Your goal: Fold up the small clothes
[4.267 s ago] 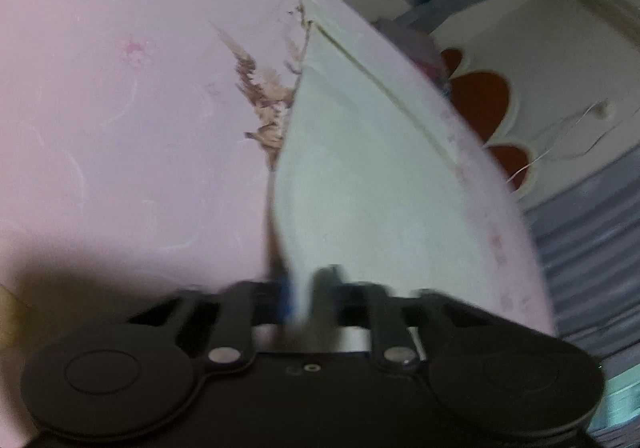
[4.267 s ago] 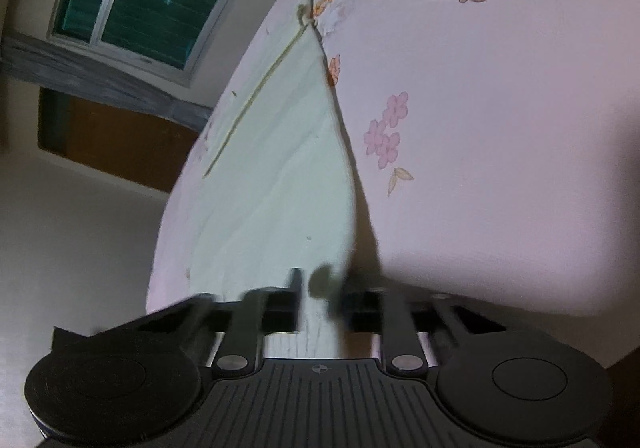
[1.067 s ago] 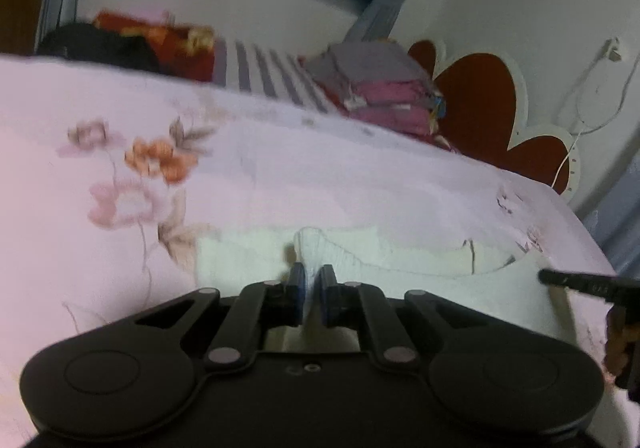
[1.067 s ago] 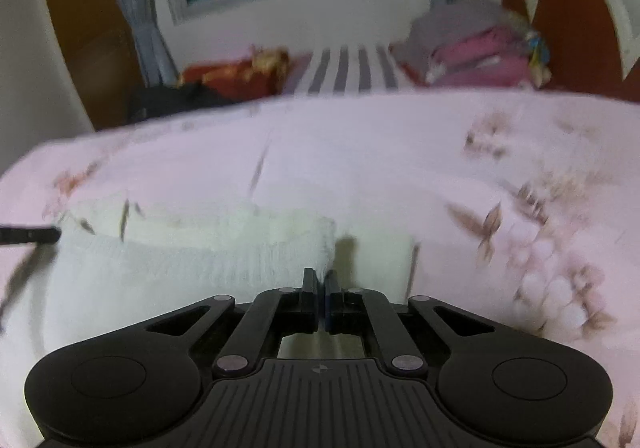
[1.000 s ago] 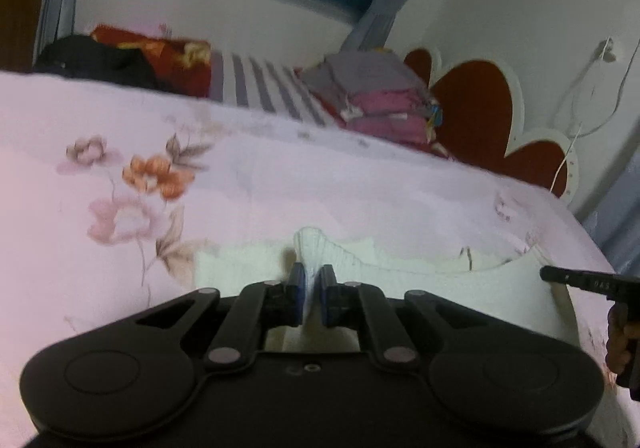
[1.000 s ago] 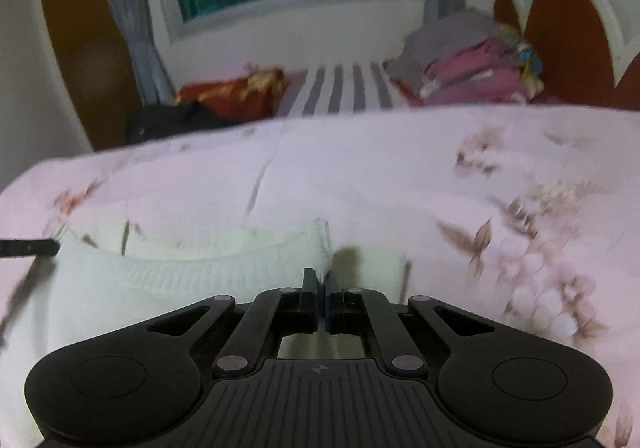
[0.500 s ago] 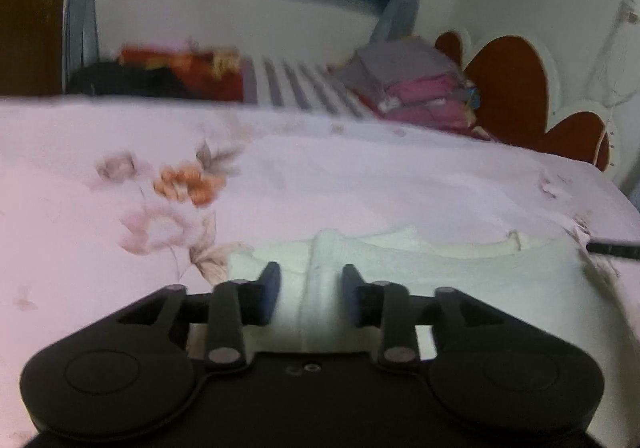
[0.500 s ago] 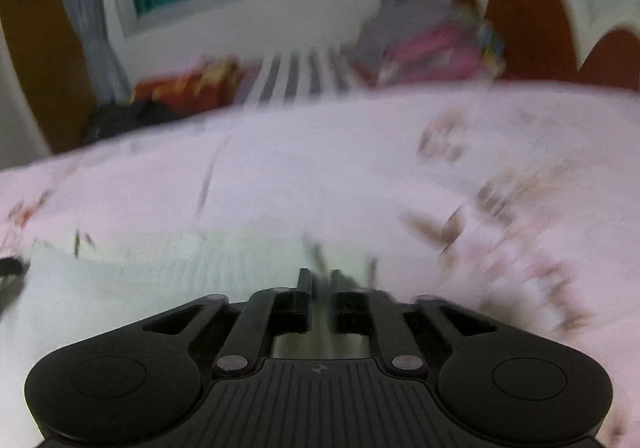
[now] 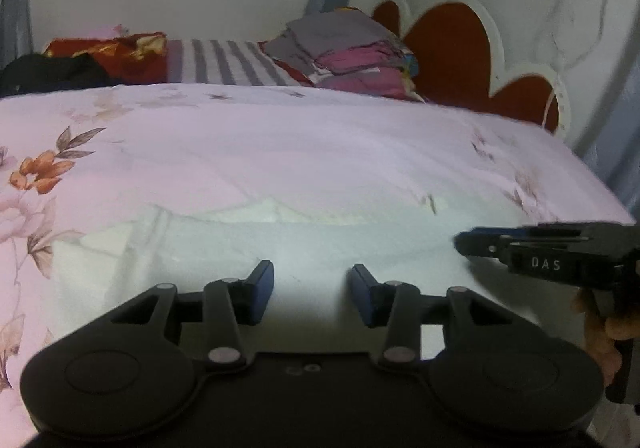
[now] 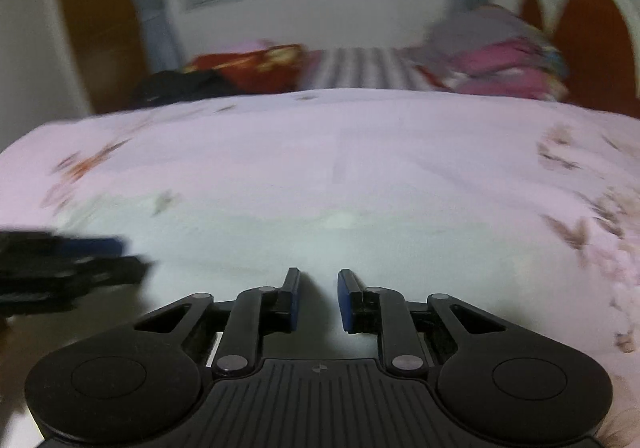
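Garment: a pale white knitted small garment (image 9: 280, 244) lies flat on the bed, spread across the near part of the cover, its far edge showing a folded layer.
Bed: a pink bedsheet printed with orange and brown flowers (image 9: 280, 152) carries the garment; no box, basket or other container shows on it.
Left gripper: the black two-finger gripper with blue pads (image 9: 313, 290) hovers over the garment's near part, jaws opening, a moderate gap with only flat cloth behind it; nothing is pinched.
Right gripper: the matching black gripper (image 10: 318, 296) sits just beside the left one over the same garment, jaws narrowly apart, holding nothing.
Hand: fingers (image 9: 600, 332) wrap the right gripper's handle at the edge of the left view.
Far end: a stack of folded grey and pink clothes (image 9: 352, 48) rests by the red scalloped headboard (image 9: 456, 48); a grey-and-white striped cloth (image 9: 224, 62) lies beside it.
Sharpness: the right view is blurred.
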Demonstrator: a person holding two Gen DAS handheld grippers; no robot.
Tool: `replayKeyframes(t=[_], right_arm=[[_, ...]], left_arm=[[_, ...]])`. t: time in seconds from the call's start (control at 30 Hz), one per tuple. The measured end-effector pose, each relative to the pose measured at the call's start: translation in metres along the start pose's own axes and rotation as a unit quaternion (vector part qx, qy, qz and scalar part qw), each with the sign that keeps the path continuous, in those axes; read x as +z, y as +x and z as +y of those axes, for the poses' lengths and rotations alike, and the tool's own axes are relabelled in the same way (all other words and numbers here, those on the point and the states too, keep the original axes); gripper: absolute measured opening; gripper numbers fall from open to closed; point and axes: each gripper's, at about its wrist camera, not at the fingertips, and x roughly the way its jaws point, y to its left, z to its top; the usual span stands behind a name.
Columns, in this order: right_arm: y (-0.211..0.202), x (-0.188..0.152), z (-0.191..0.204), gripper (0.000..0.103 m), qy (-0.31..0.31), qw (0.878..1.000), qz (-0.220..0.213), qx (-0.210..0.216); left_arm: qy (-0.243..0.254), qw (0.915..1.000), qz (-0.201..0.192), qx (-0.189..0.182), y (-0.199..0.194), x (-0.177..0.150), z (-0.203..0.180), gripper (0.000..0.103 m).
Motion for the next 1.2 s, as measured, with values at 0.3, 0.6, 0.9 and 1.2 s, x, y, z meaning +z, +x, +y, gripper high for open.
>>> replayKeyframes(t=[0.3, 0.6, 0.9, 1.2], right_arm=[[-0.054, -0.017, 0.022, 0.019, -0.038, 0.997, -0.008, 0.066], [-0.051, -0.047, 0.007, 0.019, -0.025, 0.999, -0.004, -0.021], [-0.091, -0.047, 0.033, 0.020, -0.042, 0.999, -0.024, 0.021], [-0.087, -0.074, 0.012, 0.019, -0.012, 0.999, 0.002, -0.051]], left_arm=[[0.002, 0.9989, -0.042, -0.019, -0.053, -0.035, -0.047, 0.048], [0.017, 0.9962, -0.037, 0.077, -0.062, -0.061, -0.023, 0.046], [0.017, 0.9957, -0.075, 0.050, -0.089, -0.061, -0.059, 0.073], [0.043, 0.9945, -0.011, 0.095, -0.080, -0.090, -0.062, 0.068]])
